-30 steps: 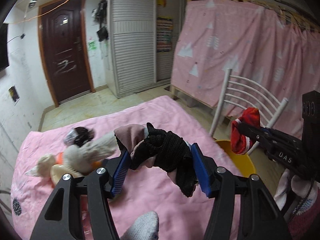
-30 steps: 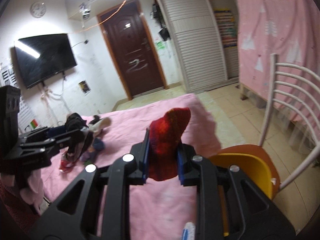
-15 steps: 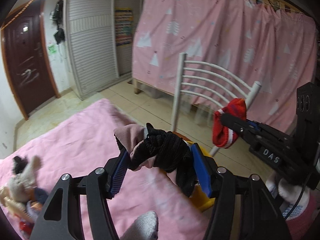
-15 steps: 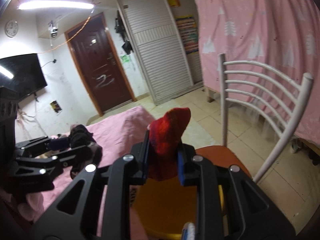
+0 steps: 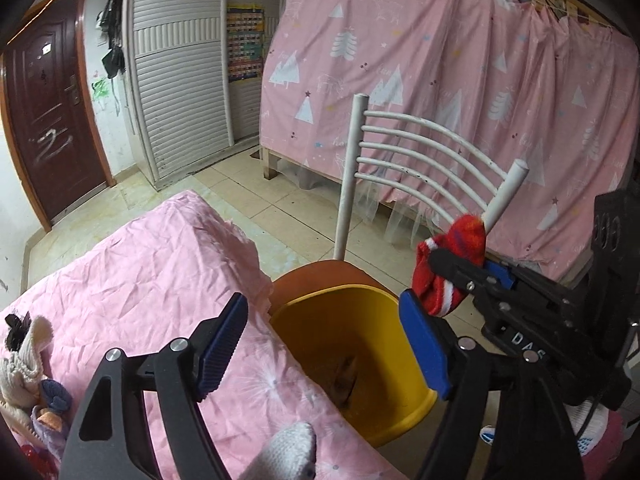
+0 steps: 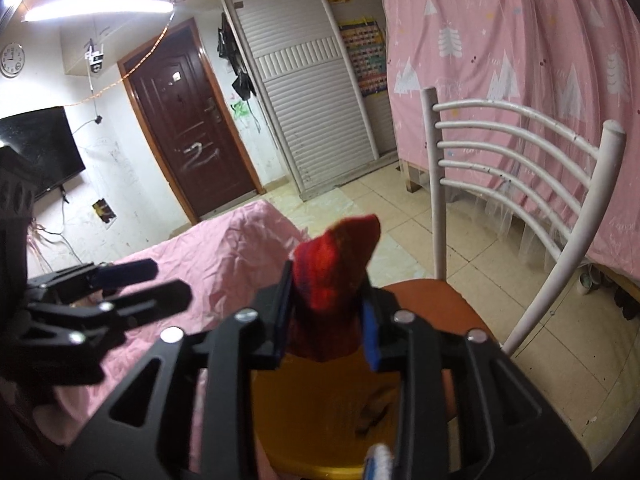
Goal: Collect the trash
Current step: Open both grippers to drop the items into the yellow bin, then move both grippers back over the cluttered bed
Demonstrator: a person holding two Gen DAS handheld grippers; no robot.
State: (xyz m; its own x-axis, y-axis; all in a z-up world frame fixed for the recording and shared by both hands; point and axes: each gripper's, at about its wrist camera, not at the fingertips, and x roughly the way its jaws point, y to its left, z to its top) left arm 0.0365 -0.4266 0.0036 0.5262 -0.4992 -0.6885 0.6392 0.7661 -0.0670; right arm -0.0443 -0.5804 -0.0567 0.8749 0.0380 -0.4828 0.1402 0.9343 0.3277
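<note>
**Both grippers poised over the yellow bin**

Left gripper (image 5: 324, 340) hangs above the yellow bin (image 5: 380, 312), its jaws opening and standing wide apart with nothing between the blue pads (image 5: 222, 346). Through the gap the inside of the bin shows, with a dark, brownish scrap of fabric (image 5: 345, 380) lying at the bottom; what it is exactly cannot be told.

Right gripper (image 6: 326, 322) points over the same bin from the other side. Its jaws are opening too, yet a red sock (image 6: 332, 284) sits between them, standing up with its tip above the fingers. In the right wrist view the blue pads flank the sock closely; whether they press on it or have just let go cannot be told for sure. From the left wrist view the sock (image 5: 450, 266) shows red with white stripes, hanging at the right gripper's tip over the far rim of the bin.

The bin rests on the brown seat of a white metal chair (image 5: 420, 152), which stands just beside the corner of a surface covered with a pink sheet (image 5: 140, 280). At the far left edge of that sheet lies a small heap of further socks and cloth bits (image 5: 28, 376), well apart from the bin. A pink curtain (image 5: 460, 80) hangs behind the chair.
</note>
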